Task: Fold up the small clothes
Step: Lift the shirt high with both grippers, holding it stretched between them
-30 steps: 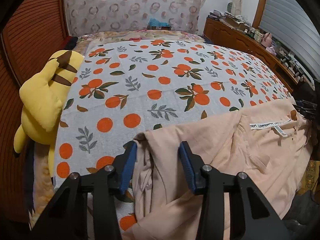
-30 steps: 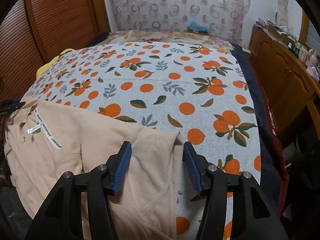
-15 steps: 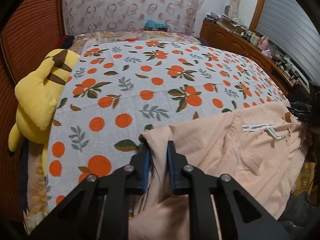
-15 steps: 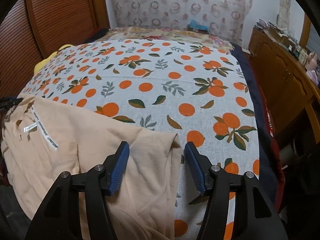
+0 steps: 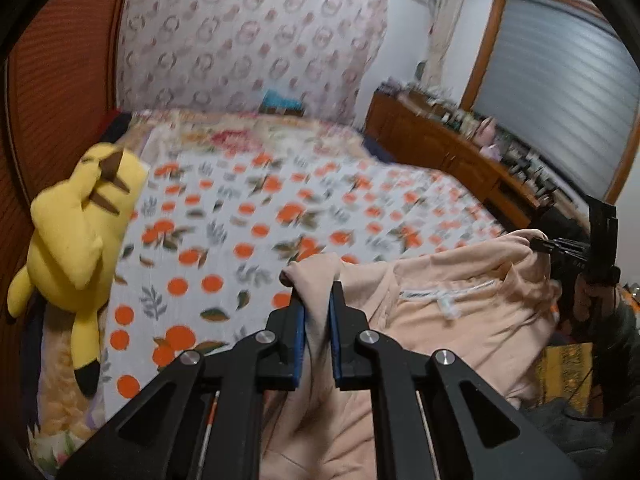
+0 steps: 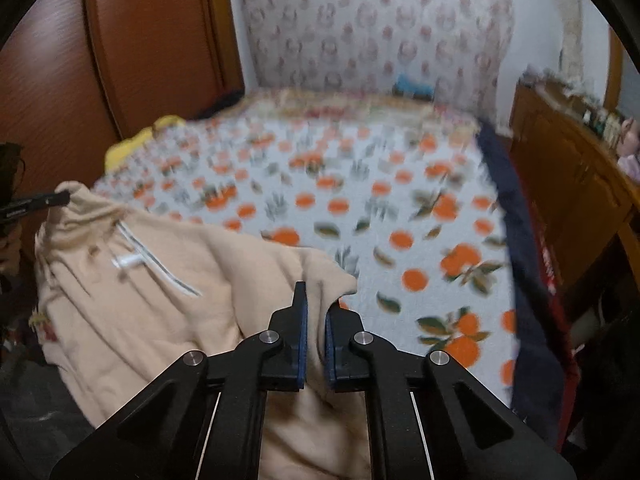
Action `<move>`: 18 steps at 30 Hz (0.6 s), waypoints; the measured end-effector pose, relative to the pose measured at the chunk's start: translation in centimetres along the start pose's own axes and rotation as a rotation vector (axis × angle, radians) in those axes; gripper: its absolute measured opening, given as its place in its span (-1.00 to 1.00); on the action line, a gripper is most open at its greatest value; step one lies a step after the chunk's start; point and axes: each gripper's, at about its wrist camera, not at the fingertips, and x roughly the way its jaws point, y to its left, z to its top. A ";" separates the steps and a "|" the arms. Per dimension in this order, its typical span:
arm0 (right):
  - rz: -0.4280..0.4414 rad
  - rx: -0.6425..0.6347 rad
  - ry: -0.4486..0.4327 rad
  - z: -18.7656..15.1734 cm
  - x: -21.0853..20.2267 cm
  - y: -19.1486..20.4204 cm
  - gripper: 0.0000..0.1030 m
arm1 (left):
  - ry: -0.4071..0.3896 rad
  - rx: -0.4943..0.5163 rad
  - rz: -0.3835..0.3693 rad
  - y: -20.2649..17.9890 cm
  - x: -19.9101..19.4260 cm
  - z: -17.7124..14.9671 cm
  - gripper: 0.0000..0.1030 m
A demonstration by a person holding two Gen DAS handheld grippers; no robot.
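Observation:
A peach garment (image 5: 460, 336) with a white label hangs between my two grippers, lifted off the near edge of the bed. My left gripper (image 5: 317, 300) is shut on one corner of it. My right gripper (image 6: 314, 308) is shut on the other corner of the garment (image 6: 140, 304). The right gripper also shows at the right of the left wrist view (image 5: 560, 246), pinching the cloth. The left gripper shows at the far left of the right wrist view (image 6: 60, 199).
The bed carries a white cover with an orange fruit print (image 5: 260, 220). A yellow plush toy (image 5: 76, 236) lies along its left edge by the wooden wall. A wooden dresser (image 5: 460, 152) with small items stands on the right. A dark blanket edge (image 6: 524, 264) runs down the bed's right side.
Both grippers went from open to shut on the garment's corners, the left first. Both have risen, lifting the cloth off the bed; the views are blurred by motion.

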 end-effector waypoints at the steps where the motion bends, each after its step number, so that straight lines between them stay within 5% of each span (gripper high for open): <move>1: -0.005 0.000 -0.037 0.4 -1.5 0.2 -0.92 | -0.016 0.001 -0.010 -0.3 -0.7 0.4 -0.84; 5: -0.021 -0.028 -0.133 2.0 -5.9 0.7 -0.93 | -0.089 0.000 -0.081 -1.5 -3.7 2.6 -0.85; 18: -0.096 -0.152 -0.383 8.8 -18.2 2.9 -0.94 | -0.351 0.109 -0.060 -5.0 -13.4 9.6 -0.86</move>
